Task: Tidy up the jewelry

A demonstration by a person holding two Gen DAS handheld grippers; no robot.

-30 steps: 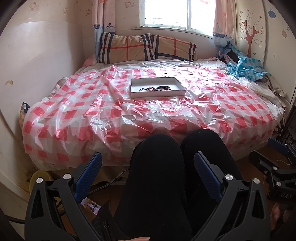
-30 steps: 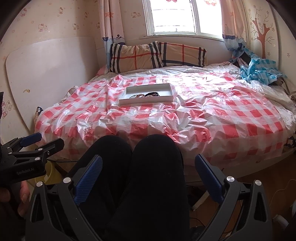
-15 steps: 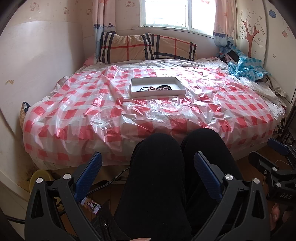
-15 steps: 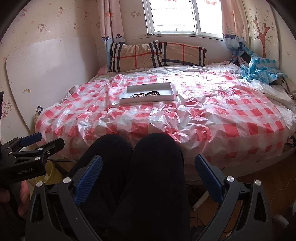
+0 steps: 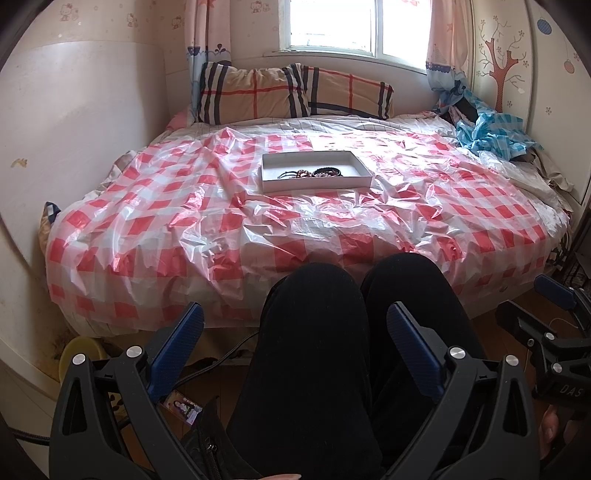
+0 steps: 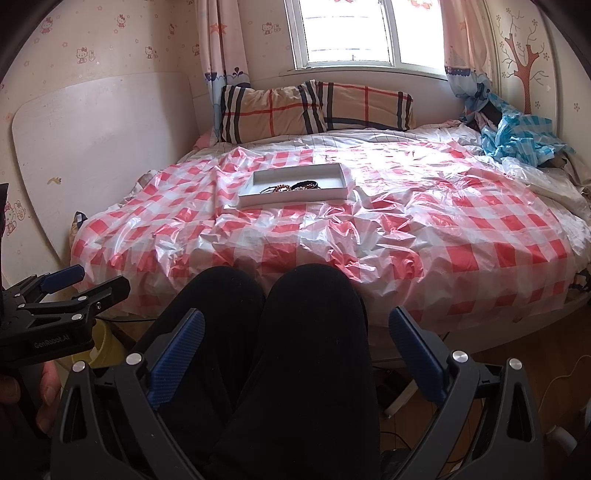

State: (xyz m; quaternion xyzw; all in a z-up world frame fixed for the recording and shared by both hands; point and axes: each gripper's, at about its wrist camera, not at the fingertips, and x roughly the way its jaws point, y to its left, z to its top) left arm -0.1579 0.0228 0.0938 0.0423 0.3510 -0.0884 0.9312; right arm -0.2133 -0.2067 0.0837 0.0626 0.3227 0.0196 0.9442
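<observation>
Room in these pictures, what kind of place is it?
Most likely a home bedroom, perhaps a child's. A bed under a red-checked plastic sheet fills it, two plaid pillows lie below a curtained window, and cartoon-cat wallpaper covers the wall. A white tray with bracelets sits on the bed.

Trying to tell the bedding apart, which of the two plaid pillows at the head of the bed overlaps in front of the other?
The left pillow: its striped right end lies over the near edge of the right pillow, under the window.
</observation>
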